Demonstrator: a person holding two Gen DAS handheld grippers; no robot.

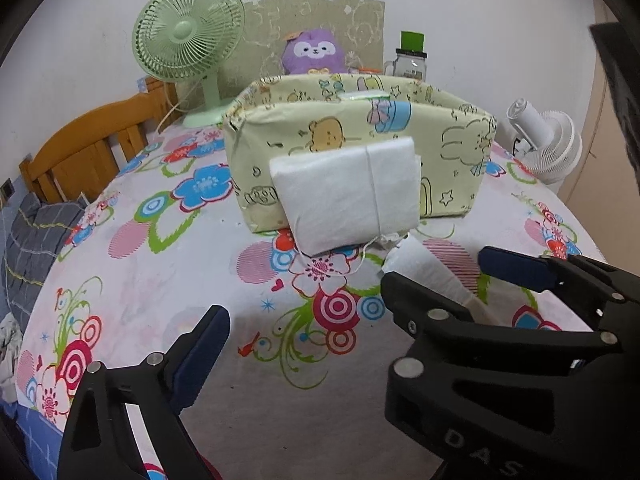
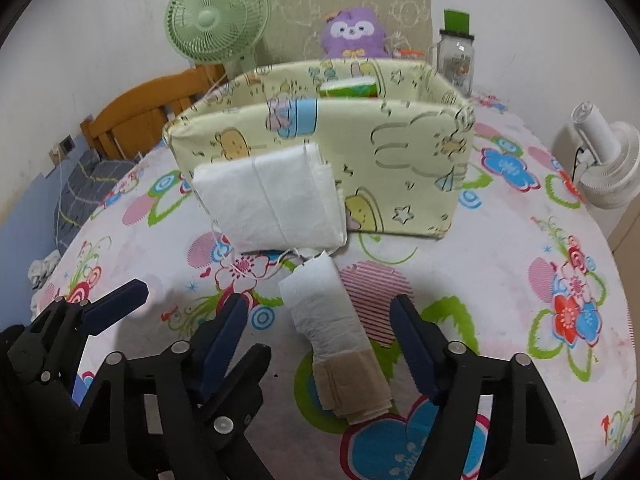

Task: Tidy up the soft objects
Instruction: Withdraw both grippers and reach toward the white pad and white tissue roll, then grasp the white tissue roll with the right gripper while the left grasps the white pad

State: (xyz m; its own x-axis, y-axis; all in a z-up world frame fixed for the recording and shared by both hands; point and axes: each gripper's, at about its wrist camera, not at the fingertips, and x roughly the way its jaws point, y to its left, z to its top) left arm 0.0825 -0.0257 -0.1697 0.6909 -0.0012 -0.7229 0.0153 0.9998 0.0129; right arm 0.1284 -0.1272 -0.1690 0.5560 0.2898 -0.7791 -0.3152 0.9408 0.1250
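A pale yellow cartoon-print fabric box (image 1: 448,148) (image 2: 400,160) stands on the flowered bed sheet. A white folded bundle tied with string (image 1: 348,196) (image 2: 268,200) leans against its front. A rolled white and beige cloth (image 2: 340,336) (image 1: 432,272) lies in front of the bundle. My right gripper (image 2: 318,336) is open, its fingers on either side of the roll. My left gripper (image 1: 306,328) is open and empty, left of the roll. A green packet (image 2: 350,89) sits inside the box.
Behind the box are a green fan (image 1: 188,36), a purple plush toy (image 1: 314,52) and a glass jar (image 1: 408,62). A white fan (image 1: 544,148) lies at the right. A wooden headboard (image 1: 96,148) and grey cloth (image 1: 36,236) are at the left.
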